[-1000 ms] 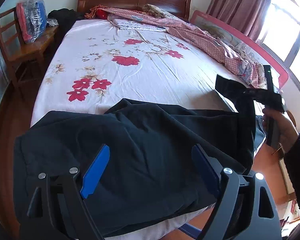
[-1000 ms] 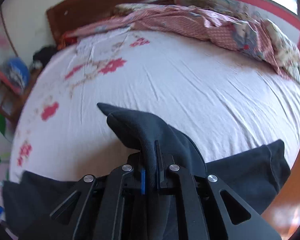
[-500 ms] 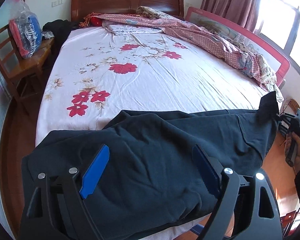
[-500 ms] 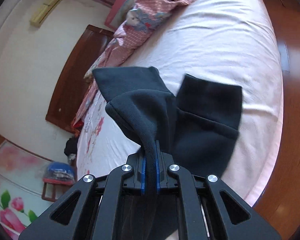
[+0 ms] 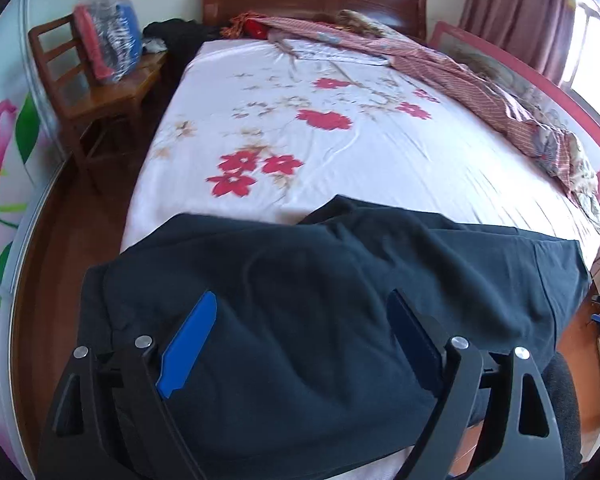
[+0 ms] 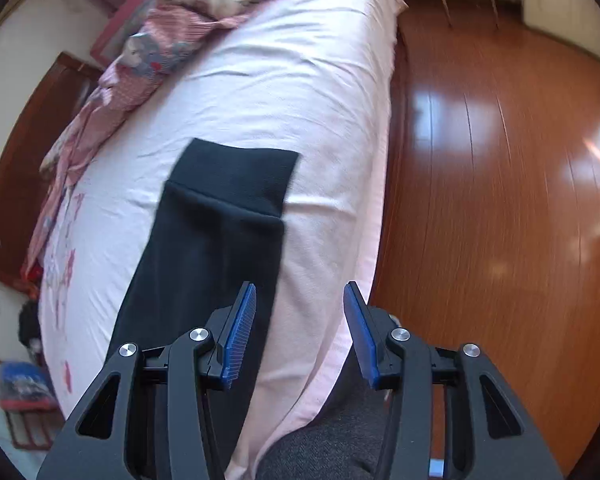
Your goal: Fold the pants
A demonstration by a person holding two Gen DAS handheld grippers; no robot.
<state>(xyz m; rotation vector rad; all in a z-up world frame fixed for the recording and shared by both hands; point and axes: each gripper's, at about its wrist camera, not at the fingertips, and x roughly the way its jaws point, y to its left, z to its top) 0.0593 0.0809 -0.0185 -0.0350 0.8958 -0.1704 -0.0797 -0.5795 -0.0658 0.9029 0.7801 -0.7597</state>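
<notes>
Dark navy pants (image 5: 320, 300) lie spread across the near edge of the bed, legs stretched to the right. My left gripper (image 5: 300, 308) is open and hovers over the waist part, its blue pads apart above the cloth. In the right wrist view the pant leg (image 6: 220, 216) lies flat on the sheet with its cuff at the far end. My right gripper (image 6: 300, 300) is open and empty, just right of the leg, over the bed's edge.
The bed (image 5: 360, 168) has a white sheet with red flowers. A pink checked quilt (image 5: 480, 92) lies bunched along the far right side. A wooden chair (image 5: 96, 88) with a bagged bundle stands left. Wooden floor (image 6: 500, 200) lies beside the bed.
My right gripper has opened and let go of the pant leg cuff, which now lies flat on the bed. The gripper has drawn back toward the bed's edge. The left gripper stays open.
</notes>
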